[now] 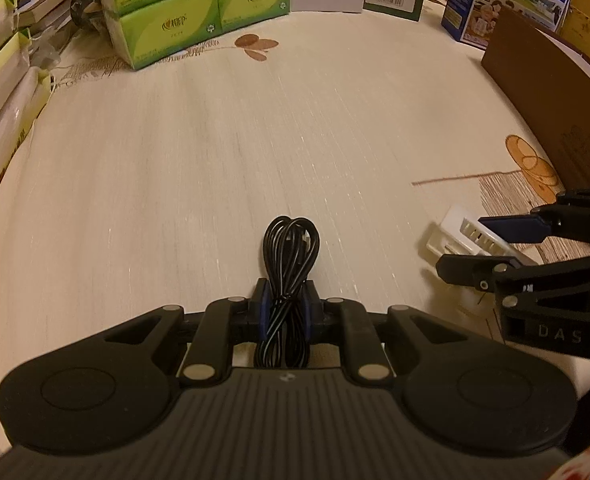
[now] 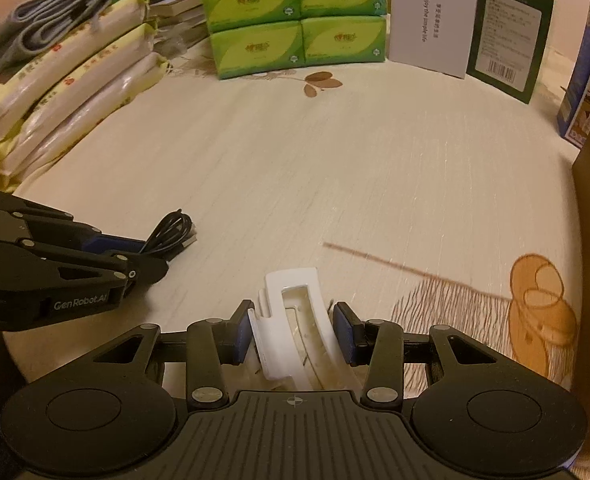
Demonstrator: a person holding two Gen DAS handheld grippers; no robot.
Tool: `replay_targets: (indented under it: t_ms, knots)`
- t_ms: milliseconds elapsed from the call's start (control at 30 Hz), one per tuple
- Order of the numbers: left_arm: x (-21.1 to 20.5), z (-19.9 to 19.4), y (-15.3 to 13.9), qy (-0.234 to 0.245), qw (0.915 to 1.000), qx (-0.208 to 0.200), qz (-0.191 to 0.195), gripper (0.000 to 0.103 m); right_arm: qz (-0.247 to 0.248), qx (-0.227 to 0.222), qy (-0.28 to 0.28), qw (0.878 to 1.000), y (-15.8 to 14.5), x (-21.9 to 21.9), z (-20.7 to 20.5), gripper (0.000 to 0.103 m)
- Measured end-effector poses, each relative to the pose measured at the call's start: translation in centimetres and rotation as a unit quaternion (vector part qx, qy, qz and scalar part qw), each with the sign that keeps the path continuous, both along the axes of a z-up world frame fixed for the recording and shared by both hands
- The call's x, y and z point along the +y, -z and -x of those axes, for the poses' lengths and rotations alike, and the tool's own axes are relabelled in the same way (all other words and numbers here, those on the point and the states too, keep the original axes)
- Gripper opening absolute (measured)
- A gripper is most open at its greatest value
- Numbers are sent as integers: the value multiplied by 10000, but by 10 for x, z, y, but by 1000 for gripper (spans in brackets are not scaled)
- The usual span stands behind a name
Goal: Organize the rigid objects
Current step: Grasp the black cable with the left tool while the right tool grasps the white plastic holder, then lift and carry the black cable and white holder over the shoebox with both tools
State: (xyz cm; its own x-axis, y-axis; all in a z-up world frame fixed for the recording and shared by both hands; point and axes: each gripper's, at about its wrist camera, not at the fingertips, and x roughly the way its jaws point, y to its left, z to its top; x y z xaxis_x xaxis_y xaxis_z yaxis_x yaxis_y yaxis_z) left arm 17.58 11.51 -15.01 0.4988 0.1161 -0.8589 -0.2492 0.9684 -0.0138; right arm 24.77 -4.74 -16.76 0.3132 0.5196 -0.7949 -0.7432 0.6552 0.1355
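Observation:
In the left wrist view my left gripper (image 1: 285, 300) is shut on a coiled black cable (image 1: 291, 248), whose loops stick out past the blue pads above the cream tablecloth (image 1: 235, 140). The right wrist view shows the same cable (image 2: 175, 228) in the left gripper (image 2: 155, 258) at the left edge. My right gripper (image 2: 293, 308) grips a white plastic clip (image 2: 271, 344) between its blue pads, low over the cloth. From the left wrist view the clip (image 1: 451, 232) and right gripper (image 1: 463, 244) sit at the right edge. The two grippers are side by side.
Green tissue packs (image 2: 295, 20) stand at the back, with a white booklet (image 2: 431, 20) and a dark green box (image 2: 507, 36) to their right. A blue carton (image 1: 507, 0) and a brown board (image 1: 555, 92) line the right side. Stacked wrapped packs (image 2: 75, 92) and folded grey cloth (image 2: 55, 12) fill the left.

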Motion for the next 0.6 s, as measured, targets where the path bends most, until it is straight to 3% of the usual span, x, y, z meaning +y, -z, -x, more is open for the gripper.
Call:
replay_targets:
  t_ms: [367,600]
  knots:
    - [-5,-5,3,66,9999,72,-124,16,30,-22,-8,10000,8,-1,2,42]
    - [-9,-6,2,69,9997,86,-199,15,39,-15,13,10000,4,-4,4,38]
